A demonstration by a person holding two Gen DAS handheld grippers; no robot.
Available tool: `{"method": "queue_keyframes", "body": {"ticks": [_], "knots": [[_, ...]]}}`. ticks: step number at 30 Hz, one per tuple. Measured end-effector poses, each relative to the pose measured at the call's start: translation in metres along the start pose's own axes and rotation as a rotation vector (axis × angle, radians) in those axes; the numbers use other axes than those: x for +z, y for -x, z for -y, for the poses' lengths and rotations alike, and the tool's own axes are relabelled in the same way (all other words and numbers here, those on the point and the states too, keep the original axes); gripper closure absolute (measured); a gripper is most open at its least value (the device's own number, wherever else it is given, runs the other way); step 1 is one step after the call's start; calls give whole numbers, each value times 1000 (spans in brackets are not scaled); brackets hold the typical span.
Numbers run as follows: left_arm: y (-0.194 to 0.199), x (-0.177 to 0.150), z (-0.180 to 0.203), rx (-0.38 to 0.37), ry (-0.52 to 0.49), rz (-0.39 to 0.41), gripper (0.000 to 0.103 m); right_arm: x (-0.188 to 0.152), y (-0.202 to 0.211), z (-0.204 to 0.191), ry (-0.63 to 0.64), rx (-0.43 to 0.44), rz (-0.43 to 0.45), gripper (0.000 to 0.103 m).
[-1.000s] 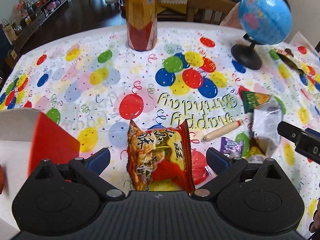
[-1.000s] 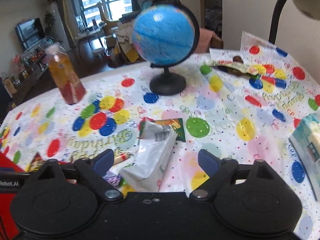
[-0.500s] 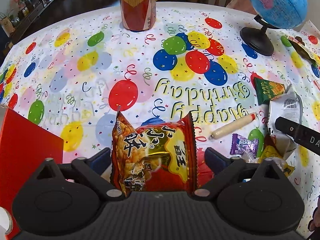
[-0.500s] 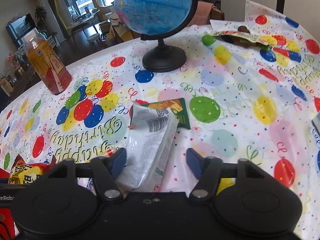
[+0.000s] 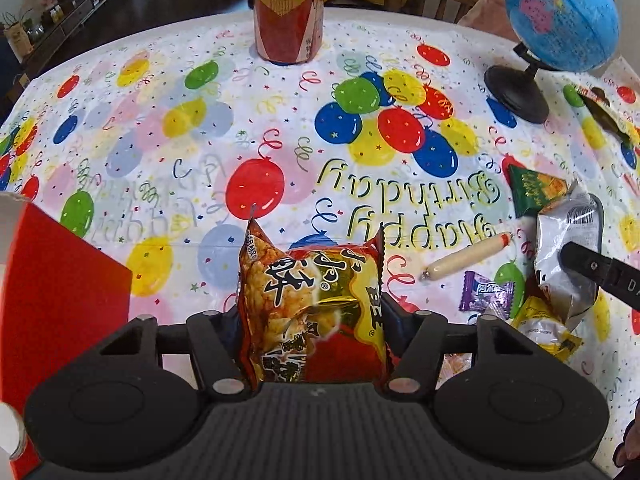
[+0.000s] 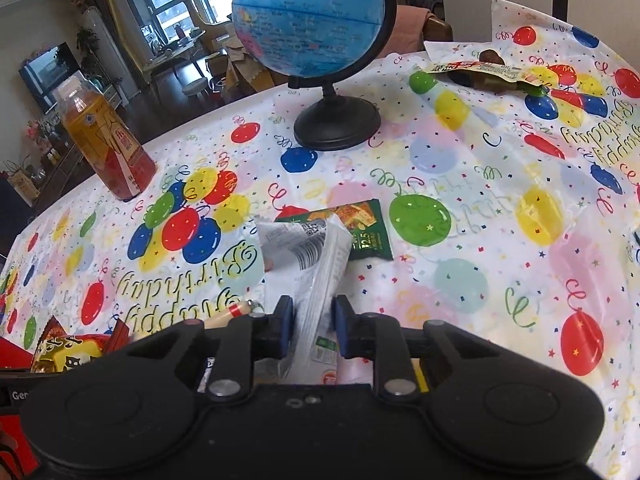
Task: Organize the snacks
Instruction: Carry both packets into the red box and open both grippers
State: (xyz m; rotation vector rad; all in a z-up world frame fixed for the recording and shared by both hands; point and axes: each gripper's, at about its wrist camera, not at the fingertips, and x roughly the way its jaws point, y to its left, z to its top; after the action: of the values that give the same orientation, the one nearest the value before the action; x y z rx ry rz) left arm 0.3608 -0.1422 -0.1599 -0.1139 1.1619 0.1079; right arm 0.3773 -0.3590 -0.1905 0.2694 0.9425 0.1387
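The left gripper is closing, with the red snack packet between its fingers; both fingers lie against the packet's sides, and the packet stands upright in the grip, its top edge pointing away from the camera. To the left of this gripper, a red box occupies the near edge of the worktop.

The right gripper is clenched on the silver-white packet. The packet is pinched thin between the blue pads and rises out of the grip away from the camera. Its far end overlaps a green sachet lying flat on the worktop. In the left wrist view, one black finger of this gripper crosses the same packet at the right margin.

Between the two grippers lie a sausage stick, a purple candy and a yellow wrapper, all resting on the balloon-print cover. The candy and the yellow wrapper are just beside the silver-white packet; the sausage stick is near the red snack packet but apart from it.

Further out, an orange drink bottle stands upright at the far left. A blue globe on a black base stands at the far centre. An opened wrapper lies flat beyond the globe, toward the far right edge.
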Motion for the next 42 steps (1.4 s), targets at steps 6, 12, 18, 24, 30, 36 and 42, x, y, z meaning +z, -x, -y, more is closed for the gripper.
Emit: {"method": "queue_keyframes", "body": {"ticks": [6,12,18,24,30,36,42], "knots": [[21,1,-5,-11,29,29,40,3,20,-1,3,15,32,83],[50,-2,-13,-28,77,53,40,5,50,-9,13,80,46,83],[87,-10,-21,-46,97,87,40,3,79,-26,45,139,51,83],[121,-22,-38,-71,103,123,40,-3,107,-47,66,175,59,83],[151,-36,-68,-97,107,142,40,-17,140,-81,90,197,78,83],[181,-48,-104,-127,104,165,39,-37,167,-128,117,219,90,83],[201,-61,-149,-139,103,189,39,-57,181,-178,152,246,95,83]]}}
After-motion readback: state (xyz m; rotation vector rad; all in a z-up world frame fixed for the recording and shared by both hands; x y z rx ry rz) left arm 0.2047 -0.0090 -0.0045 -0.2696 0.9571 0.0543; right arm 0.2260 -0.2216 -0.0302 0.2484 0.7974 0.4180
